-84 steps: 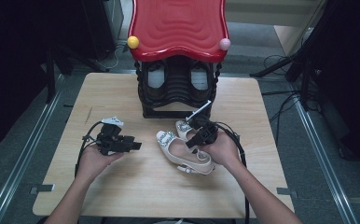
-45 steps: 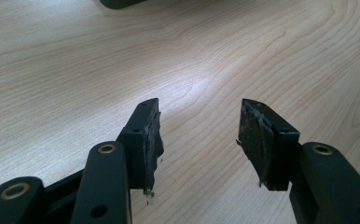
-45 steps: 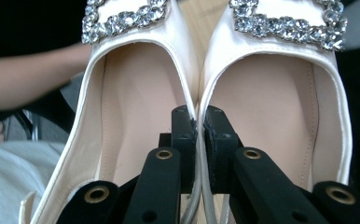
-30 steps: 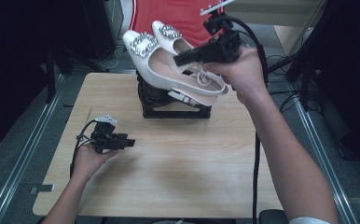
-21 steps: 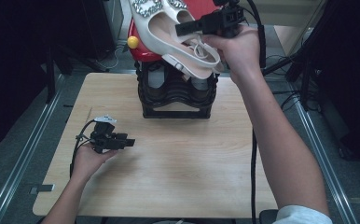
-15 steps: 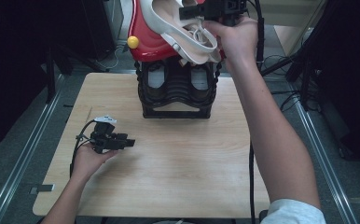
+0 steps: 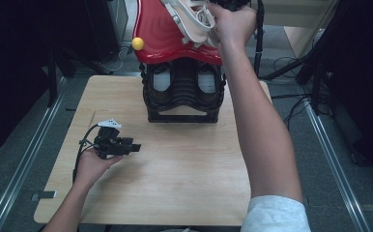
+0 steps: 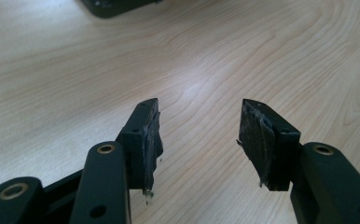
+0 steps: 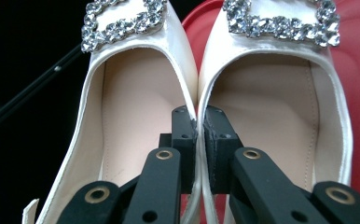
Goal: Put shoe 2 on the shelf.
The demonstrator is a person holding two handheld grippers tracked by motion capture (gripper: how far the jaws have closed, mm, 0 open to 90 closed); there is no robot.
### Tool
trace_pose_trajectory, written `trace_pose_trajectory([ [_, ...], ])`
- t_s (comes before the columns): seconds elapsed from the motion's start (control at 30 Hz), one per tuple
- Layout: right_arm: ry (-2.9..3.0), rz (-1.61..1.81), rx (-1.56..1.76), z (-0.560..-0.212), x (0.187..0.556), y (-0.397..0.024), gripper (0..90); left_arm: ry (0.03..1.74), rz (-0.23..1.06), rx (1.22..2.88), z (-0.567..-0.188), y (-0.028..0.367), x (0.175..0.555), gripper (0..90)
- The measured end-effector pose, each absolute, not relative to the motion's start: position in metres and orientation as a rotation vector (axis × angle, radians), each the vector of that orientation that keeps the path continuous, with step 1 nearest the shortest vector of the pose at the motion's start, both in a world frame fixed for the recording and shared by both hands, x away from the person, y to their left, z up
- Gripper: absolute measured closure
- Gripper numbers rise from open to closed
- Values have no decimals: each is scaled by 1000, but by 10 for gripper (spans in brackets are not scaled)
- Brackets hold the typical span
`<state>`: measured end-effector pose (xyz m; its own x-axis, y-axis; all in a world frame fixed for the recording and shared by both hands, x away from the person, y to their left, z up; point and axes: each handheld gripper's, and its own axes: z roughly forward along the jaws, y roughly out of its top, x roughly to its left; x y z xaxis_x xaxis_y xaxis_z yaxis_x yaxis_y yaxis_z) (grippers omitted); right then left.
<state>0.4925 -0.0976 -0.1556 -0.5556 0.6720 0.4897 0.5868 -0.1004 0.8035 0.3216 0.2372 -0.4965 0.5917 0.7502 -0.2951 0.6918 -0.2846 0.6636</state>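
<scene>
High view: left gripper (image 7: 135,146) low over the table (image 7: 184,183) near the front left, jaws spread with nothing between them, pointing right across the wood. The left gripper view confirms it, pads (image 8: 152,135) apart over bare wood grain. Good spot for it, well apart from the action, so best leave it parked.

Mid table sits the black rack (image 7: 183,92) with a red wavy top (image 7: 160,34) and a yellow knob (image 7: 137,43) at its left corner. Right arm reaches far over it, right hand (image 7: 233,21) up at the red top, holding the pair of white shoes (image 7: 194,19) against it.

Right gripper view: right gripper (image 9: 199,135) pressed together on the two inner side walls of the shoes, one wall from each, pinched as a pair. Rhinestone buckles (image 9: 122,18) at the toes point away from the jaws. The red top is under the right shoe; the left shoe hangs over dark background, so it looks partly off the edge.

Step in hand looks like setting the shoes on the red top. To do it well: shift the pair until both soles are over red, lower until they rest flat in a wave trough, then release slowly. The thin-wall pinch could slip, so no twisting. Can't tell whether the soles touch the top yet
</scene>
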Motion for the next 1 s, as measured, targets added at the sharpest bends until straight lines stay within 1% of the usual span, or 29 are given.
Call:
trace_pose_trajectory([
  [0.2, 1955, 1718, 1519, -162, 506, -97, 855, 1143, 93, 2029, -497, 237, 322, 480],
  [0.43, 1873, 1624, 1619, -168, 513, -90, 854, 1151, 100, 2022, -497, 237, 322, 466],
  [1.0, 1831, 1521, 1646, -177, 514, -61, 837, 1133, 90, 2016, -497, 238, 323, 457],
])
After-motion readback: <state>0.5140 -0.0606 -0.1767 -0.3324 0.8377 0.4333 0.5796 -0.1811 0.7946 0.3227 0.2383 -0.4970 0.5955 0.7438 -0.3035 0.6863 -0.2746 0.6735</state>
